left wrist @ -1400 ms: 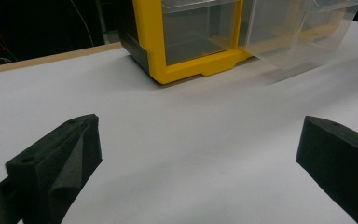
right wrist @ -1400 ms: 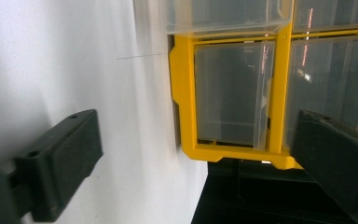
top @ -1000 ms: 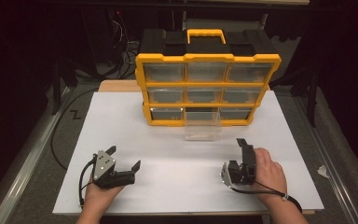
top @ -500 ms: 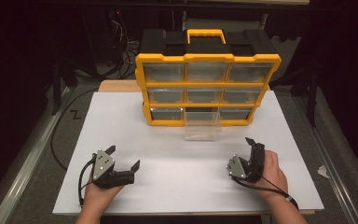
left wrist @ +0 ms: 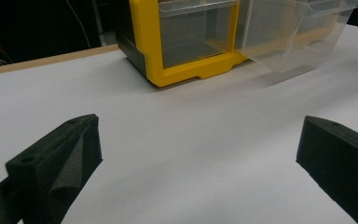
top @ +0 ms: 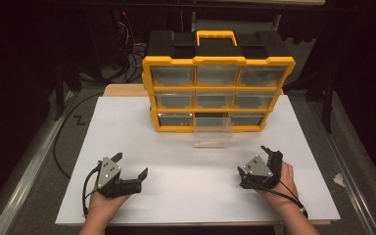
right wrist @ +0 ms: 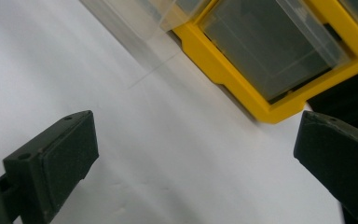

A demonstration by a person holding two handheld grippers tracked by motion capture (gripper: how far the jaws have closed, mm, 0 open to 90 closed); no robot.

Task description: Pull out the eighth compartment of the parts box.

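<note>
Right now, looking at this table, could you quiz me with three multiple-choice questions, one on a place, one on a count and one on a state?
1. Which drawer of the yellow organizer sticks out?
A bottom middle
B top left
C middle right

2. How many drawer slots are on its front?
A six
B nine
C twelve

3. How are the fingers of the left gripper and right gripper?
A both clamped on the drawer
B both spread, holding nothing
C one holds a screw

Answers: 1 A, the clear drawer juts from the bottom row's middle. 2 B, three rows of three. 3 B, both gripper views show white table between the spread fingers.
</note>
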